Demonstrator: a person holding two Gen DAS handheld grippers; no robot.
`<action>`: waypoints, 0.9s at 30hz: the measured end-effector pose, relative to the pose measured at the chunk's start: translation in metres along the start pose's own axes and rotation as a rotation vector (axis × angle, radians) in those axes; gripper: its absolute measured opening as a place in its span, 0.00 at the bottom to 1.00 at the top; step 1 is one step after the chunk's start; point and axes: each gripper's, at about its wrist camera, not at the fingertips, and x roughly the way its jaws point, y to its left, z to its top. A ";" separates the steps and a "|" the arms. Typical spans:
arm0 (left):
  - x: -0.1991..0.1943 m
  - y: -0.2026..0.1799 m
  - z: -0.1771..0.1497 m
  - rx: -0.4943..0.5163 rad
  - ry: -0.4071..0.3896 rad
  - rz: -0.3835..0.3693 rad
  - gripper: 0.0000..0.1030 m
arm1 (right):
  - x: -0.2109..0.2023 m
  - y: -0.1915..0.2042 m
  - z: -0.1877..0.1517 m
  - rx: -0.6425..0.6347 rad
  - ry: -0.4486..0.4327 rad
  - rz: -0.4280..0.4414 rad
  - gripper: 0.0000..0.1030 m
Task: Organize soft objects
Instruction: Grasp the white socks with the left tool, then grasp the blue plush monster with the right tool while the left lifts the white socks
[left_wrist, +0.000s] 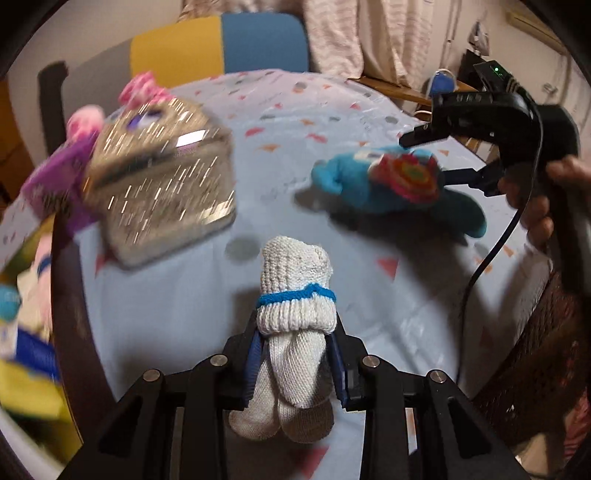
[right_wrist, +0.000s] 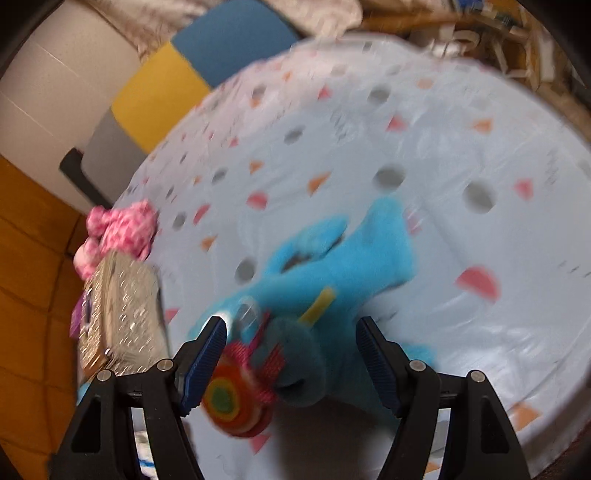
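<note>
The bench (left_wrist: 332, 110) is round and covered with a pale blue cloth printed with pink and orange triangles and grey dots. Behind it stands a chair (left_wrist: 221, 44) with grey, yellow and blue panels.

At the left of the bench lies a glittery silver pouch (left_wrist: 162, 184), blurred, with a pink spotted plush toy (right_wrist: 122, 229) touching its far side.

To the right, well apart from the pouch, a blue plush toy (right_wrist: 351, 254) lies on the cloth, a red, orange and green flower-shaped disc (right_wrist: 232, 402) attached at one end. The right tongs (right_wrist: 291, 354) are held over it by a hand (left_wrist: 535, 206), jaws spread wide on either side of the toy's flower end, the pads not pressing on it.

The left tongs (left_wrist: 295, 354) are closed on a rolled white knitted sock bundle (left_wrist: 295, 295) with a blue band around it, gripping it below the band; its rolled end points toward the middle of the bench, above the cloth.
</note>
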 end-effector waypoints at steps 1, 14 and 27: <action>0.000 0.002 -0.005 -0.009 0.004 0.005 0.32 | 0.003 0.003 -0.003 0.003 0.027 0.033 0.76; -0.003 0.023 -0.020 -0.077 -0.021 -0.031 0.33 | -0.035 0.078 -0.058 -0.510 0.089 -0.050 0.76; -0.002 0.027 -0.023 -0.079 -0.019 -0.038 0.35 | 0.056 0.101 -0.027 -0.948 0.236 -0.390 0.86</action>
